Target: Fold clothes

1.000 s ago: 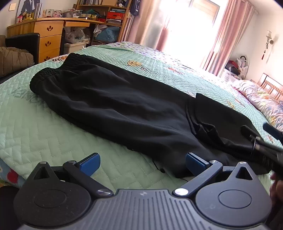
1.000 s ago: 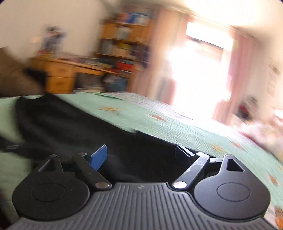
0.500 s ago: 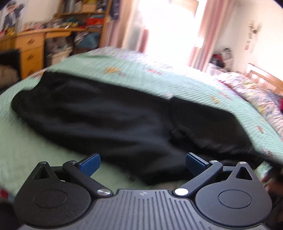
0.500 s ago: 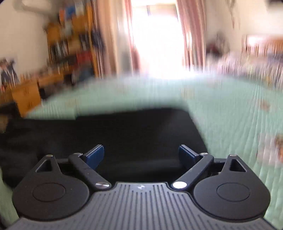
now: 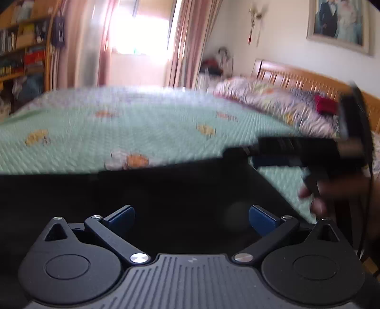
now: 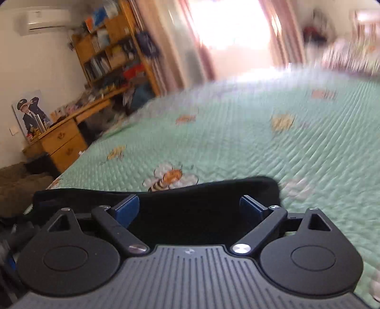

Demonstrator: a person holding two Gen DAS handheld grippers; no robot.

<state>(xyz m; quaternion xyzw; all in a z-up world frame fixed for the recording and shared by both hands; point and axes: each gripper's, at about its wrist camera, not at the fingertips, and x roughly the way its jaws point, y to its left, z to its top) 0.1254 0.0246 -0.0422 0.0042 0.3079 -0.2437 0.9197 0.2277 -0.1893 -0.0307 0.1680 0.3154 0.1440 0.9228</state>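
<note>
Home bedroom. Bed with green quilted cover fills the middle; wooden headboard and floral bedding at far right. Pink curtains flank a bright window. Far left: bookshelf, wooden desk, wall air conditioner. Framed portrait above headboard.
</note>
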